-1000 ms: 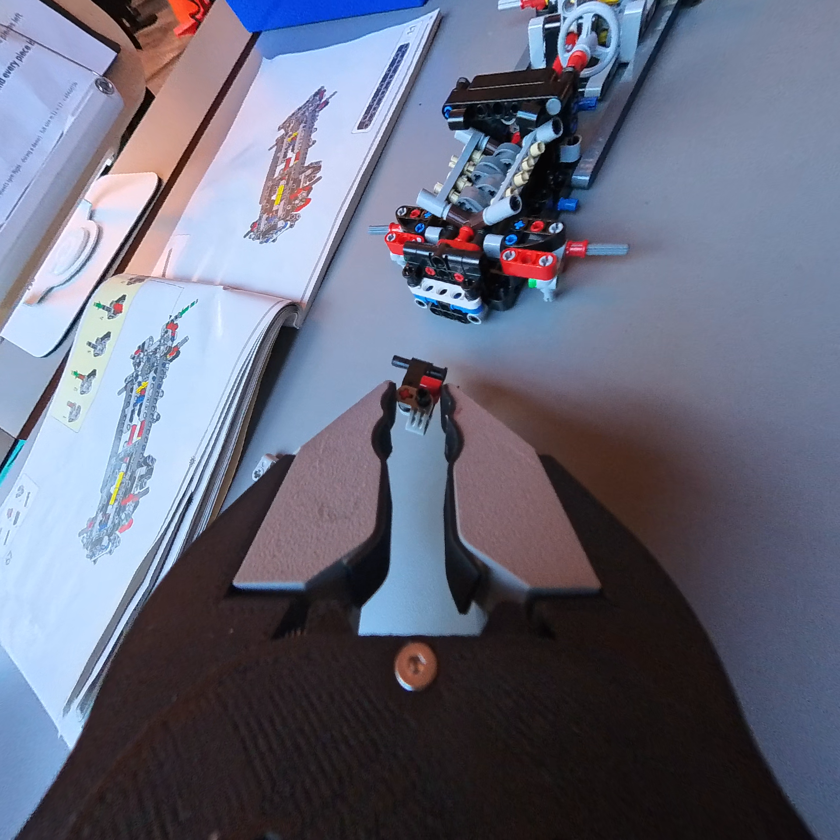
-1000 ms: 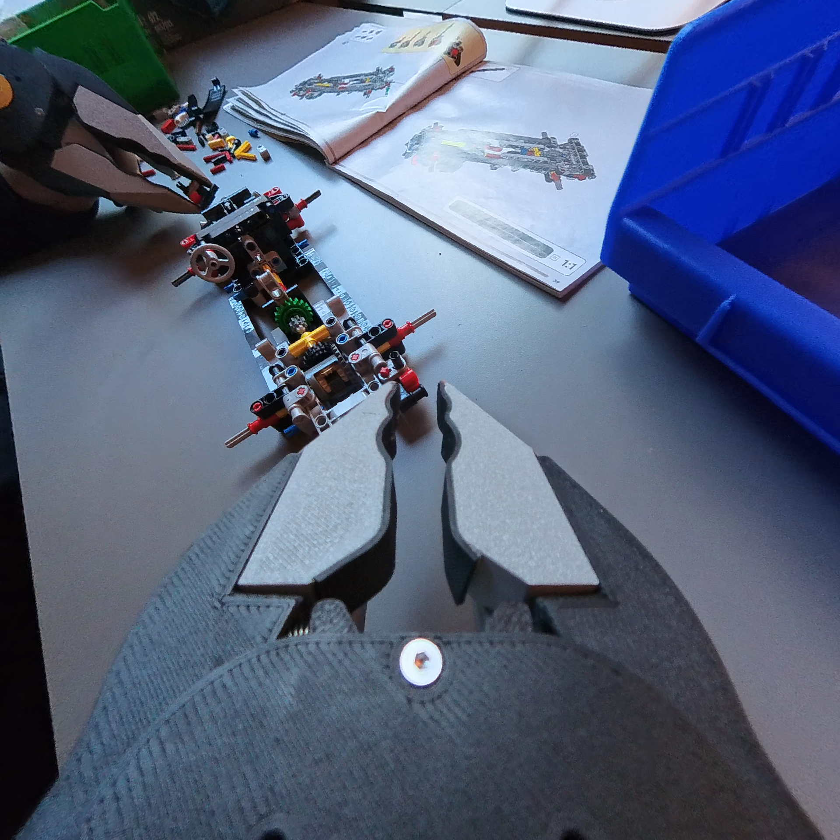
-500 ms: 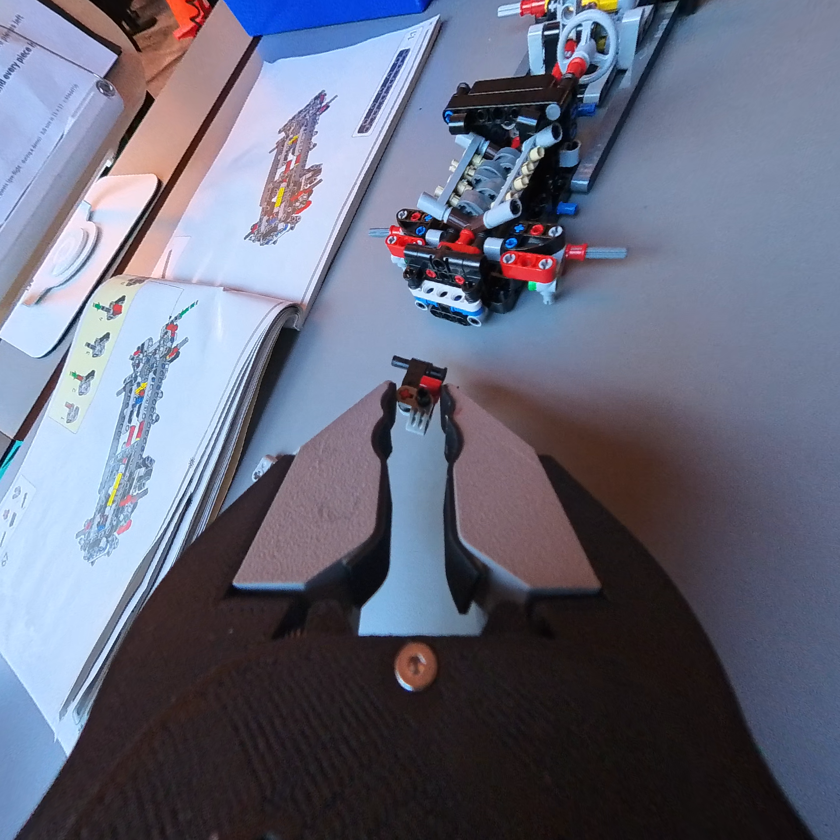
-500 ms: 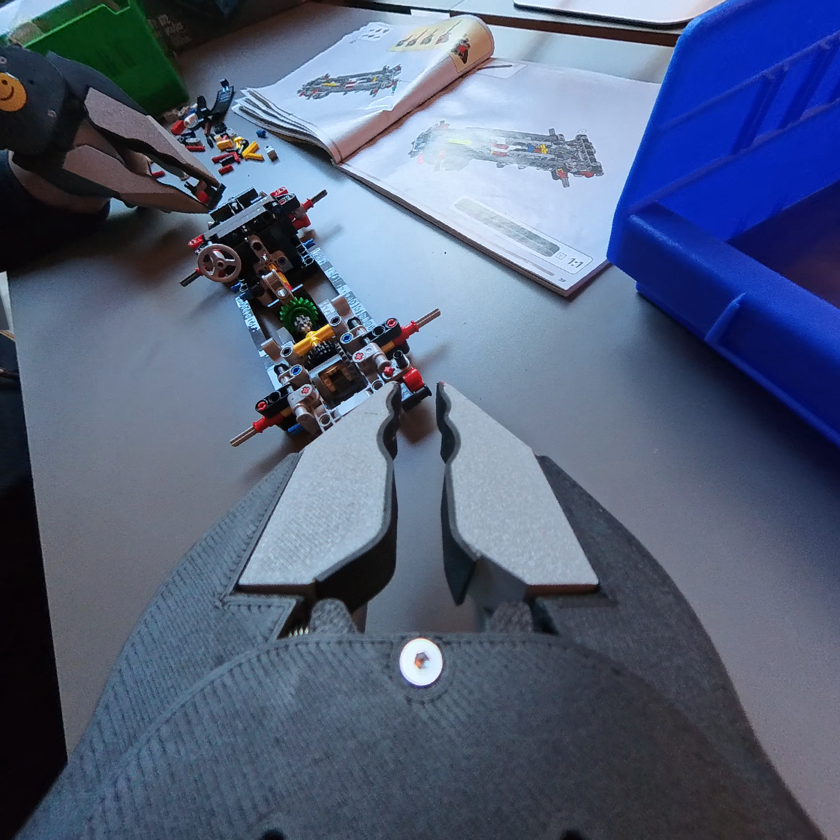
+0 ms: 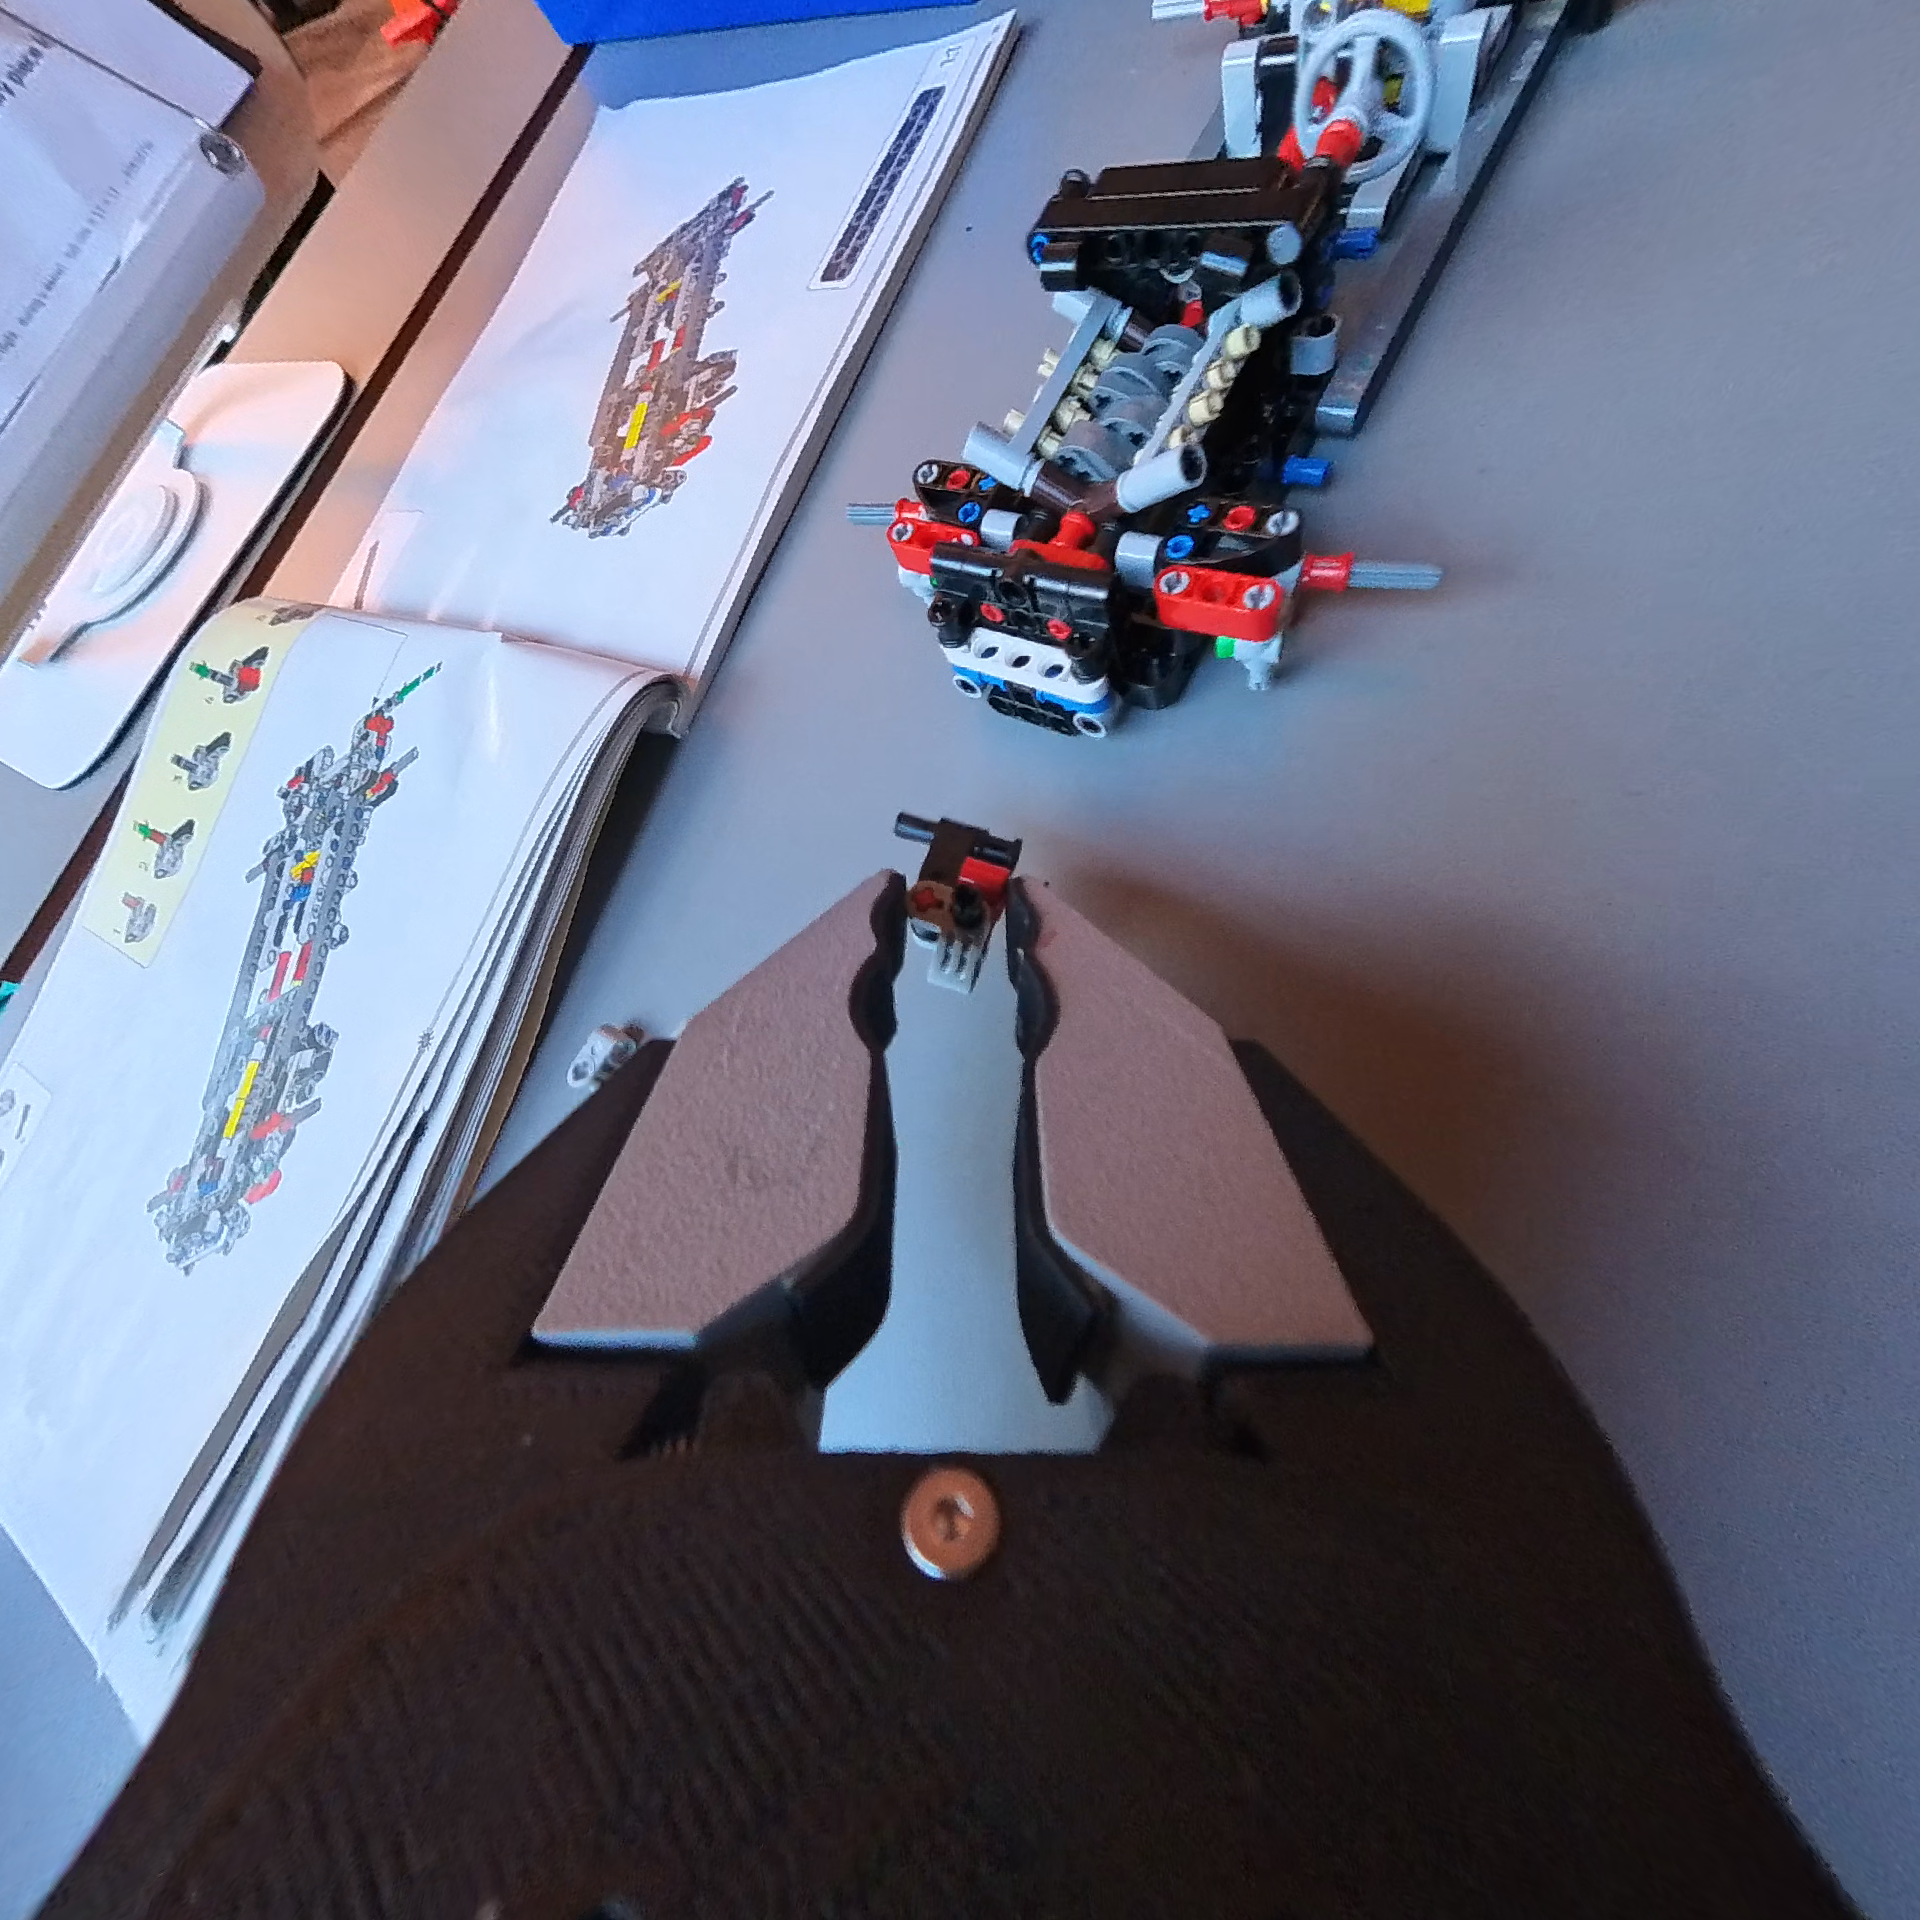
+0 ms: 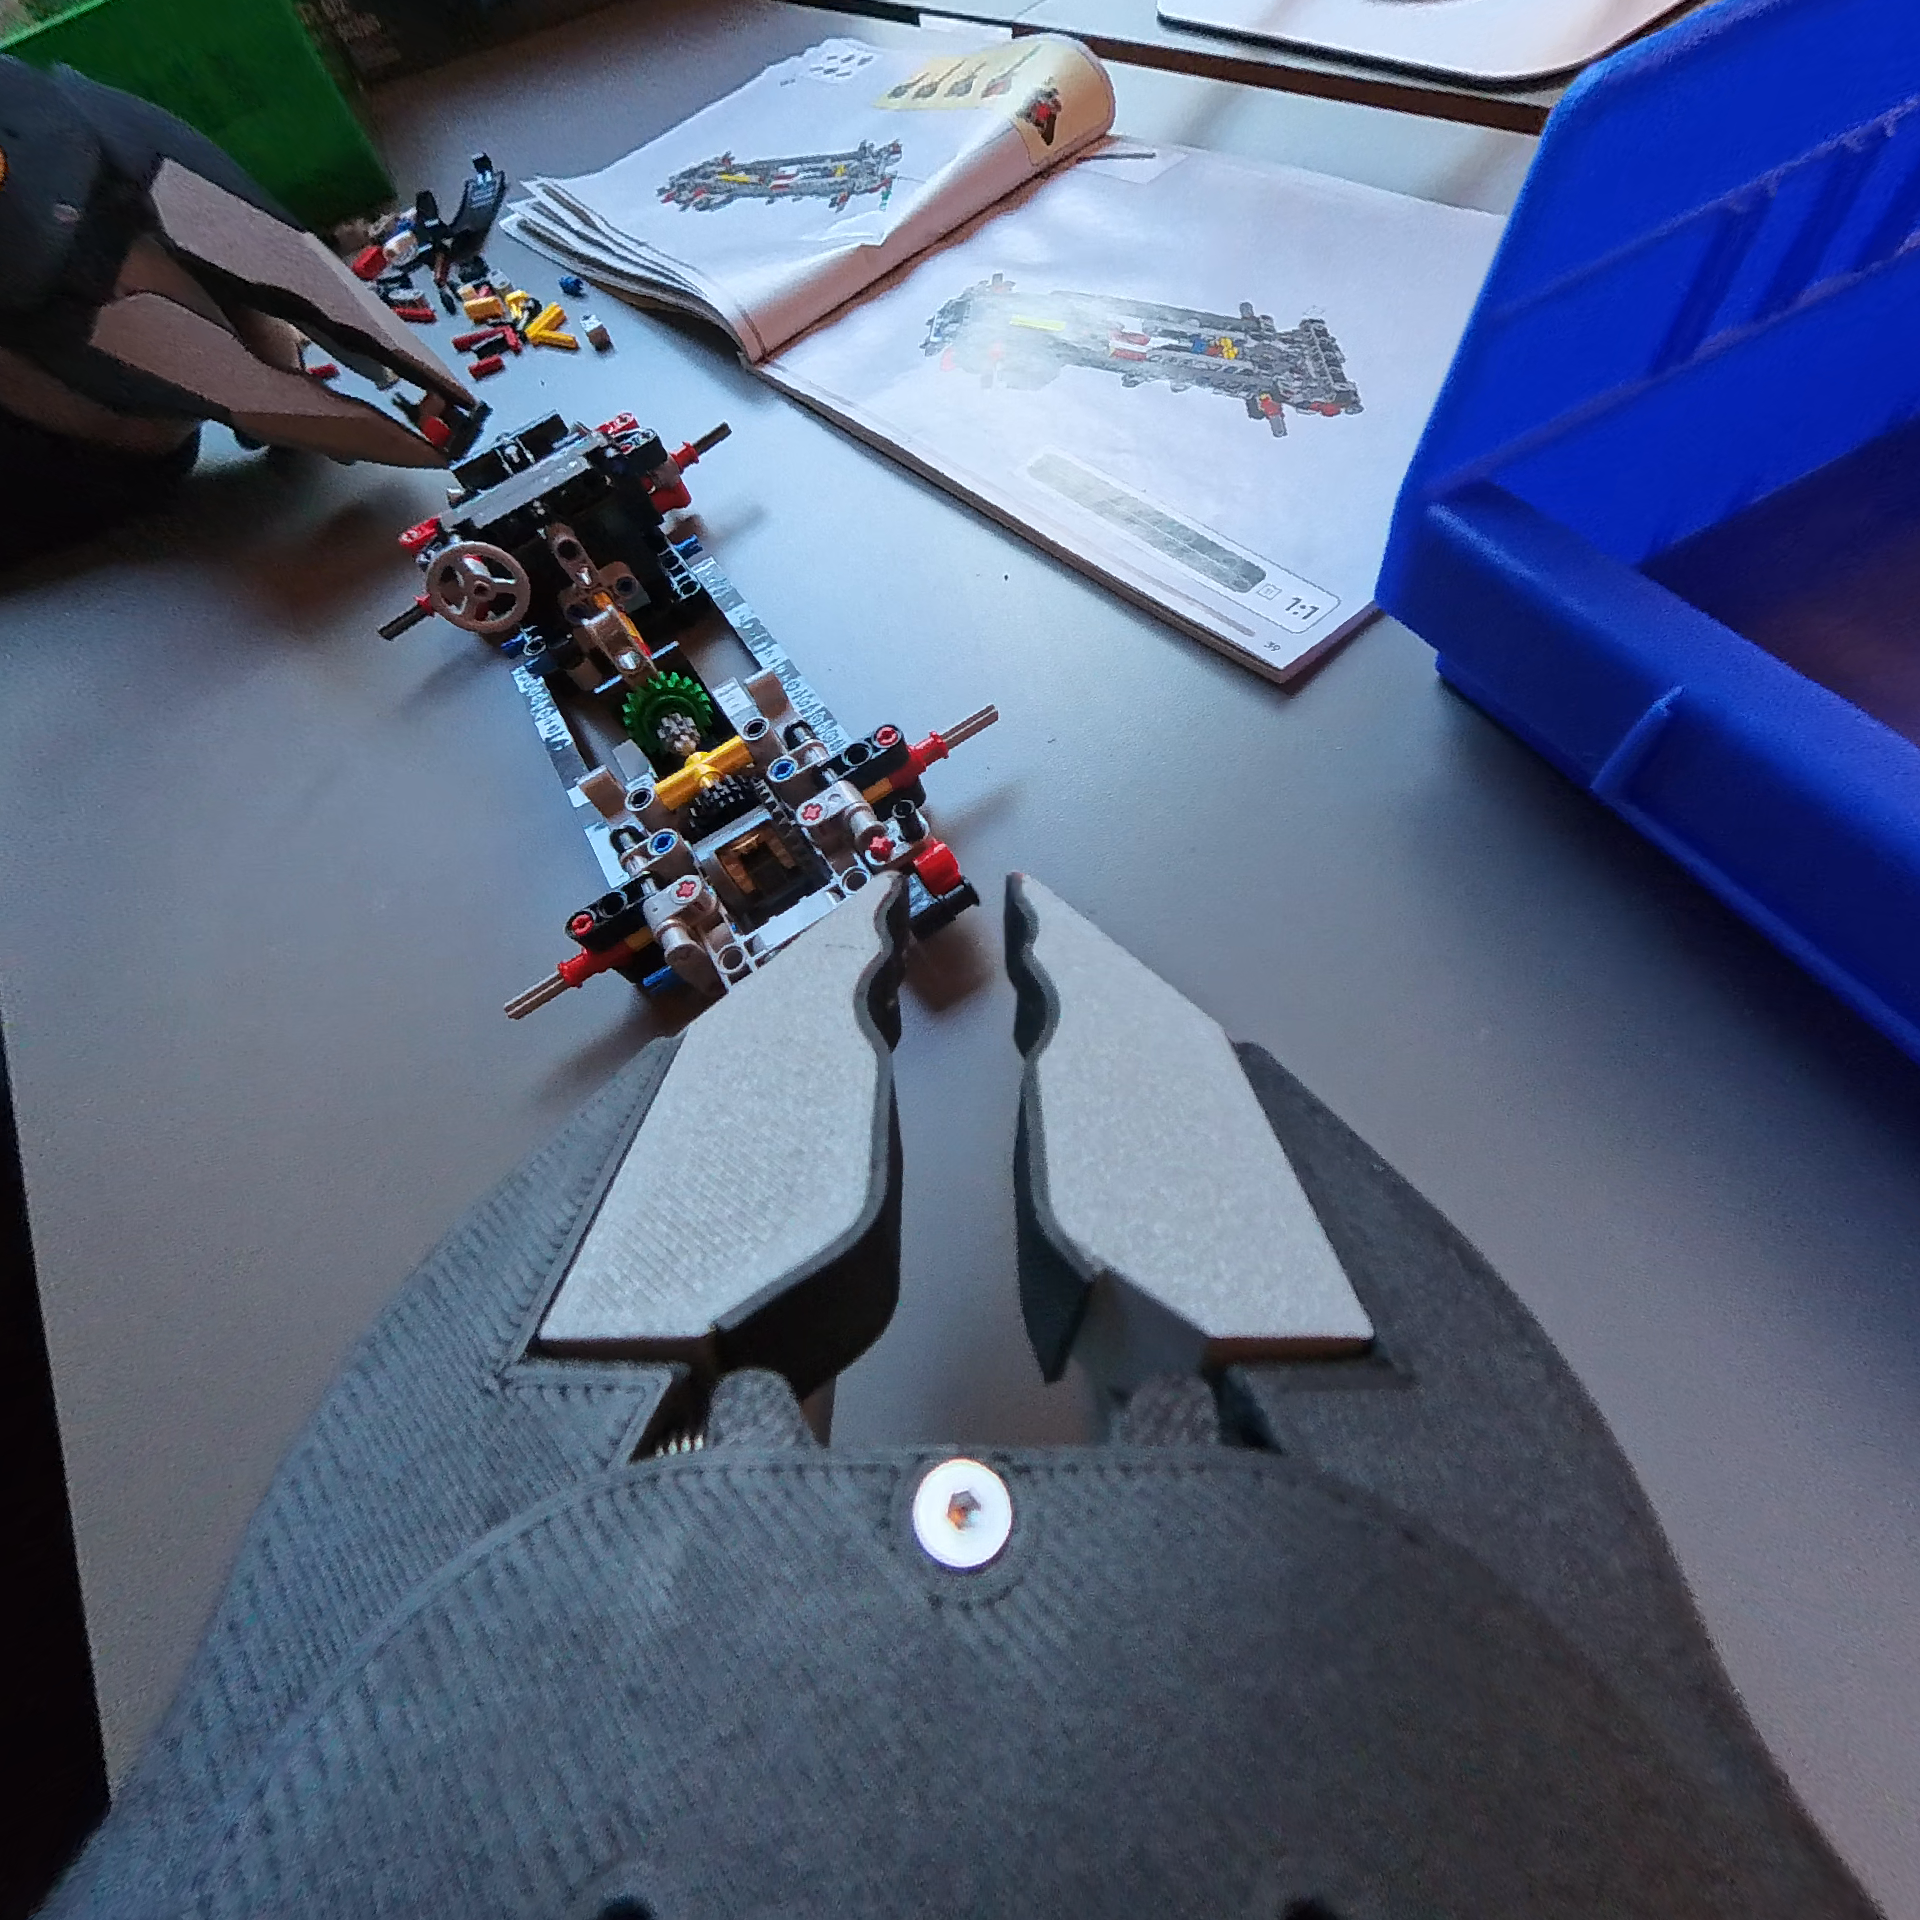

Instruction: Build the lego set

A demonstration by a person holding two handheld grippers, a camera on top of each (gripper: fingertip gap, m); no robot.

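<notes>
My left gripper (image 5: 951,906) is shut on a small black, red and grey brick assembly (image 5: 961,883), held at the fingertips just above the grey table (image 5: 1558,935). A long brick-built car chassis (image 5: 1132,447) lies ahead of it. The right wrist view shows the left gripper (image 6: 447,416) with that piece at the chassis's far end (image 6: 540,478). My right gripper (image 6: 954,894) is open with nothing between its pads. It is at the chassis's near end (image 6: 748,862), and its left fingertip (image 6: 878,914) overlaps the rear corner.
An open instruction booklet (image 5: 644,416) lies left of the chassis and also shows in the right wrist view (image 6: 1091,343). A blue bin (image 6: 1714,520) stands at the right. Several loose small parts (image 6: 488,312) lie beyond the chassis, near a green box (image 6: 208,83). The gap from one gripper's tips to the other's is roughly 30 cm.
My right gripper's jaws have opened a little wider beside the chassis's rear corner. My left gripper keeps its hold on the small assembly and has barely moved.
</notes>
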